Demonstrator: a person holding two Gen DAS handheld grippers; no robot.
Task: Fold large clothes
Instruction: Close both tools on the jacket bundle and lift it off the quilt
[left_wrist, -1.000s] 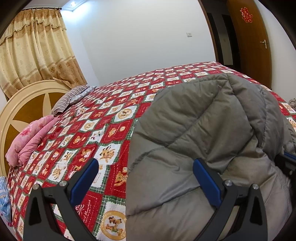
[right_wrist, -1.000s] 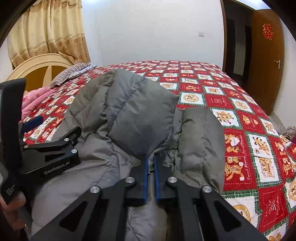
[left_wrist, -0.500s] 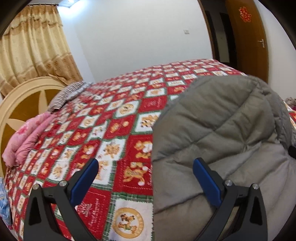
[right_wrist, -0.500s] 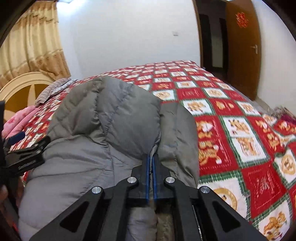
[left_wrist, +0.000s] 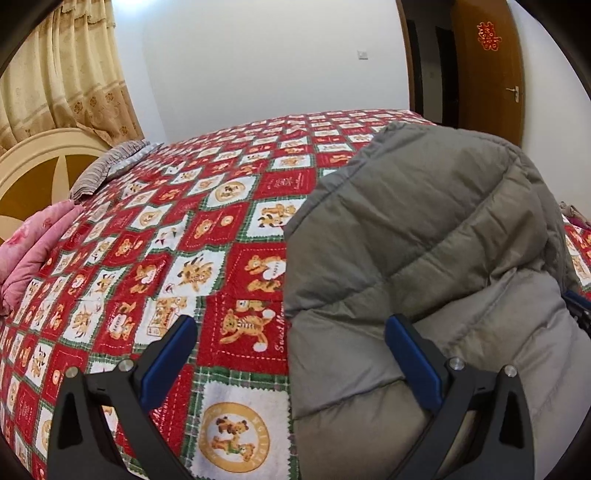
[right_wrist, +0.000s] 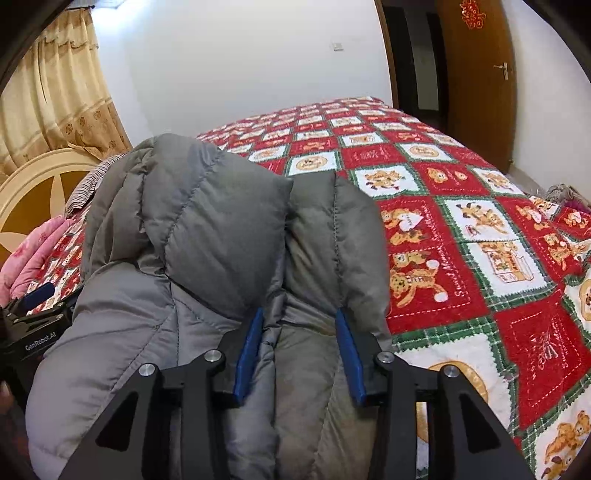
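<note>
A puffy grey quilted jacket (left_wrist: 424, 240) lies folded in a heap on the red patchwork bedspread (left_wrist: 229, 221). My left gripper (left_wrist: 290, 350) is open wide over the jacket's left edge, with one finger above the bedspread and the other above the grey fabric. In the right wrist view the jacket (right_wrist: 207, 221) fills the foreground. My right gripper (right_wrist: 299, 332) is opening, with a ridge of the jacket between its blue pads (right_wrist: 251, 347), which no longer pinch it. The left gripper (right_wrist: 37, 321) shows at the jacket's left side.
The bedspread (right_wrist: 461, 221) stretches far beyond and to the right of the jacket. A cream and brown headboard (left_wrist: 33, 173), pink bedding (left_wrist: 33, 243) and a striped pillow (left_wrist: 107, 166) sit at the left. A wooden door (right_wrist: 476, 74) stands at the back right.
The right gripper was shut on a jacket fold and now has its jaws apart, with the fold released. Both grippers moved slightly down and across, and the left view shows more bedspread.
</note>
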